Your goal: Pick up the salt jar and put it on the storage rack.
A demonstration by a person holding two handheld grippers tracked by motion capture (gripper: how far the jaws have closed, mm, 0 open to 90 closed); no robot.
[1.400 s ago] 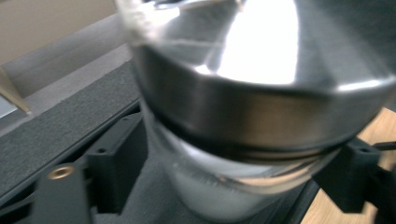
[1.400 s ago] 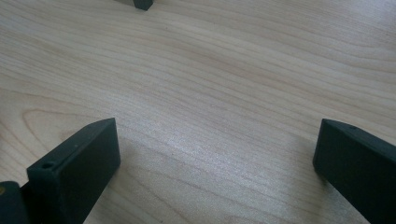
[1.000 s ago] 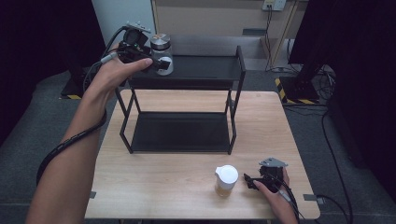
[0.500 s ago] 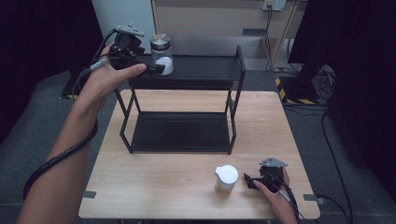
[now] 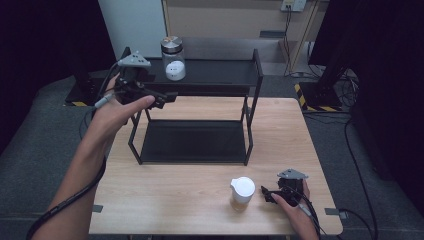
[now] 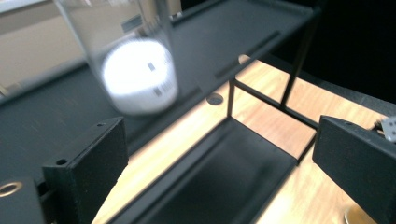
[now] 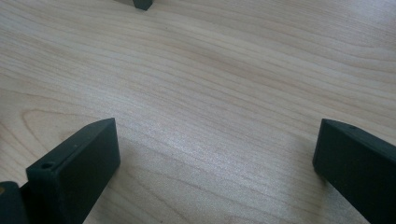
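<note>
Glass jar (image 5: 173, 58) with white ball inside stands on rack's (image 5: 254, 75) top shelf, upper centre. Left claw (image 5: 167, 97) just beside, wide, empty. Right claw (image 5: 265, 194) wide, low on desk (image 5: 200, 195), near white-lidded cup (image 5: 241, 192). Jar placement looks done; cup likely next.

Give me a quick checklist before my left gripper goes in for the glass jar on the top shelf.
1. Left gripper jaws apart: ok, wide open in the left gripper view.
2. Glass jar upright on the black rack's top shelf: ok, metal lid on, white object inside.
3. Left gripper empty: ok, nothing between its jaws.
4. Path to the jar free: ok, bare shelf between gripper and jar.
5. Right gripper out of the way: ok, open and low over the wooden table, beside the white-lidded cup.
6. Jaws wide enough for the jar: cannot tell.
</note>
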